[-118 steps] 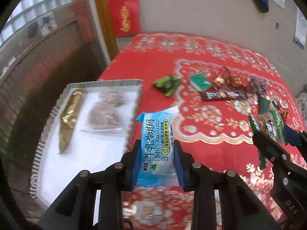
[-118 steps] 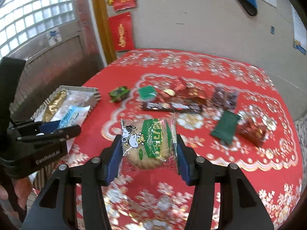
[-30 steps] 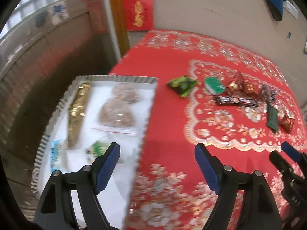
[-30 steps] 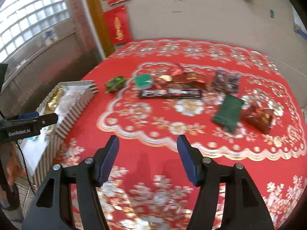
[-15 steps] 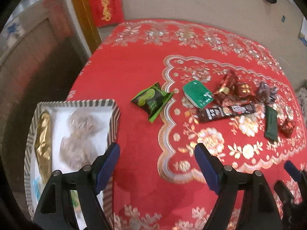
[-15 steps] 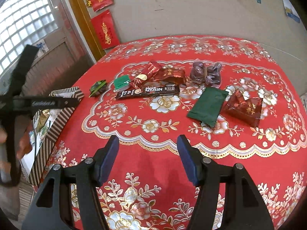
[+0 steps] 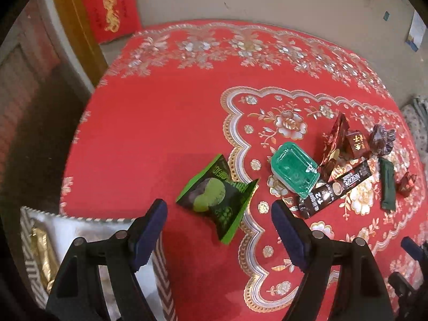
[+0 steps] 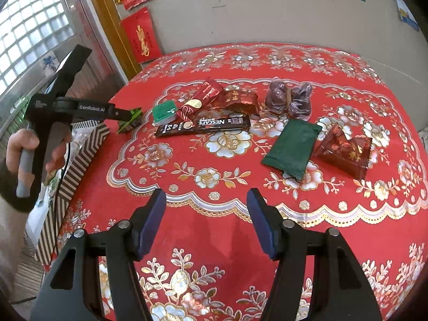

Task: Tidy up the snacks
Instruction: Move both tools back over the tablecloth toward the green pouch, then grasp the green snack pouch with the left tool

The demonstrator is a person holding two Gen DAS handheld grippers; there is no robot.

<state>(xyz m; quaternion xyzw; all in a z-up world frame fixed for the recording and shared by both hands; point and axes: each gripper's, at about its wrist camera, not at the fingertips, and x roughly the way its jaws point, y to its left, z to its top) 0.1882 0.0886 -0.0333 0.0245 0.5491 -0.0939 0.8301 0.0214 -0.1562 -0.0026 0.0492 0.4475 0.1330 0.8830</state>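
**Inspector:** Report progress.

**Operator:** I am holding my left gripper (image 7: 218, 216) with fingers spread wide and empty, hanging just over the green-and-black packet (image 7: 218, 196). My right gripper (image 8: 206, 215) is likewise parted and carrying nothing, over bare cloth near the table's front edge. The striped tray (image 8: 80, 157) at the table's left side is already holding some snacks: a gold-wrapped bar (image 7: 44, 256) is showing, the rest I cannot make out. Most of the job is remaining, in my judgement. Lying loose on the red tablecloth (image 8: 187, 61) are the teal tub (image 7: 294, 174), a dark stick sachet (image 8: 203, 127), a dark green pouch (image 8: 291, 147), red foil packs (image 8: 343, 151) and two clear-wrapped dark sweets (image 8: 290, 99).

**Inspector:** Legible markings?

**Operator:** The stick sachet is reading "NESCAFE", with "1+2" toward one end. My left tool's arm is reading "GenRobot.AI". One red pack (image 7: 358, 144) is bearing gold Chinese characters I cannot read reliably. The green packet's lettering is too distorted.
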